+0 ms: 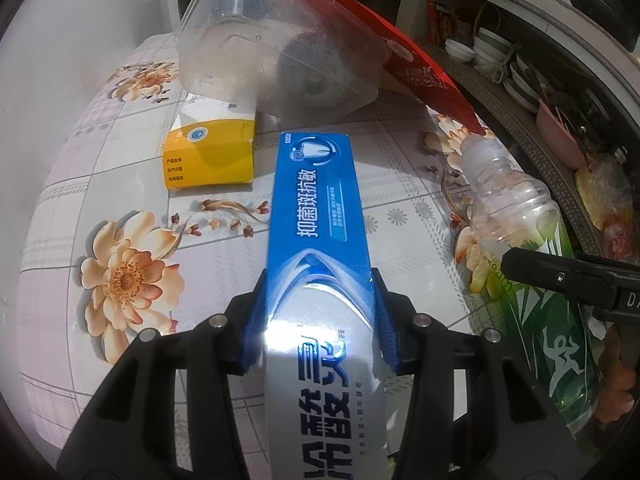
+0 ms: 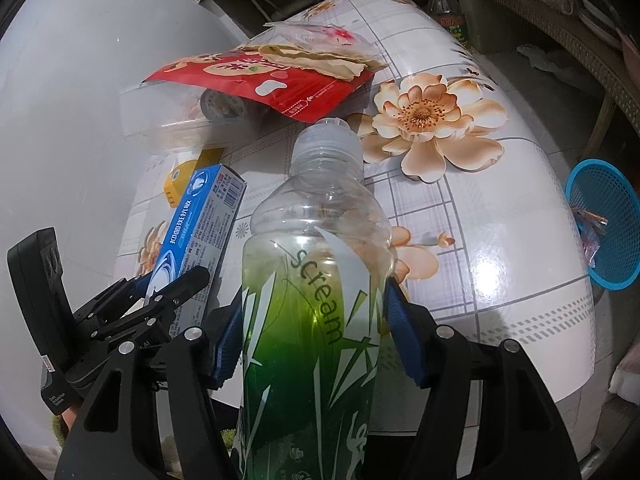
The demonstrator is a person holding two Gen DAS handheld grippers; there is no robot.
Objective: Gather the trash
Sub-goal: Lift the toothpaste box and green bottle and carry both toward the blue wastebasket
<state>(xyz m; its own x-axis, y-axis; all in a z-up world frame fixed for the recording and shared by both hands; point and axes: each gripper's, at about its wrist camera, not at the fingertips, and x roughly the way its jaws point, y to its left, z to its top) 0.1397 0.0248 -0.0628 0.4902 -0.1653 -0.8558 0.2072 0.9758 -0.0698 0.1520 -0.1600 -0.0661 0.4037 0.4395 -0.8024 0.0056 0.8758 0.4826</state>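
Observation:
My left gripper (image 1: 319, 292) is shut on a long blue and silver toothpaste box (image 1: 316, 208), its blue pads pressing both sides, with the box held just above the flowered table (image 1: 400, 184). In the right wrist view my right gripper (image 2: 314, 312) is shut on a clear plastic bottle (image 2: 320, 240) with a green label and a capped neck that points away from me. The two grippers are side by side: the left gripper (image 2: 160, 300) and the toothpaste box (image 2: 204, 216) show at the left of that view, and the bottle (image 1: 520, 240) lies at the right of the left wrist view.
A yellow carton (image 1: 210, 156), a clear plastic container (image 1: 280, 52) and a red snack packet (image 2: 260, 80) with torn wrappers lie farther back on the table. A blue mesh basket (image 2: 604, 220) sits below the table's right edge. Shelves with bowls (image 1: 492, 52) stand beyond.

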